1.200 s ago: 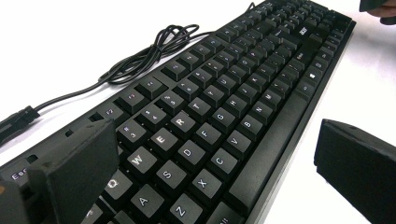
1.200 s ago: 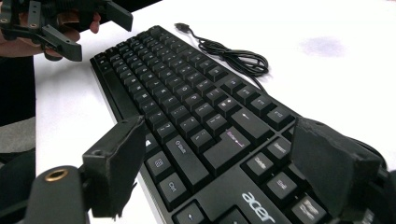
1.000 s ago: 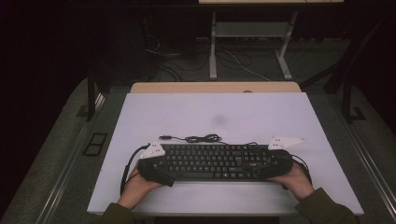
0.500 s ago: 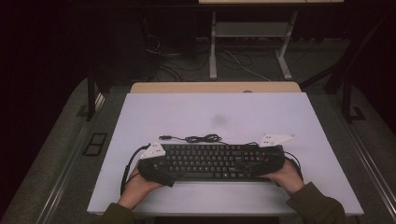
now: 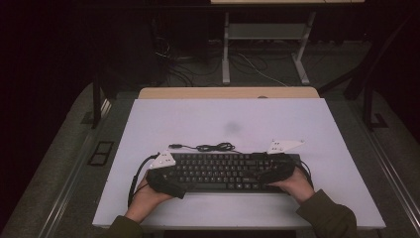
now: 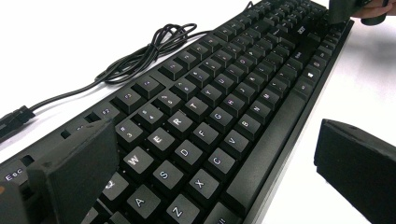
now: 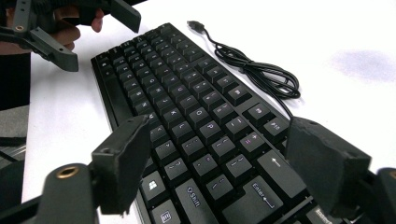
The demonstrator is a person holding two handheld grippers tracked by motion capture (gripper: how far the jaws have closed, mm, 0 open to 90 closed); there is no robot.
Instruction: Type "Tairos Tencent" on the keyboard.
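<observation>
Half the keyboard beyond frame

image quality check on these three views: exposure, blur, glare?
High view: dim, surroundings near black, only the white tabletop lit, with a faint grey smudge; black corded keyboard soft, legends unreadable. Left gripper view: table blown out to white; near keys sharp, far end soft. Right gripper view: near black jaws blurred, middle keys crisp, tabletop overexposed.
</observation>
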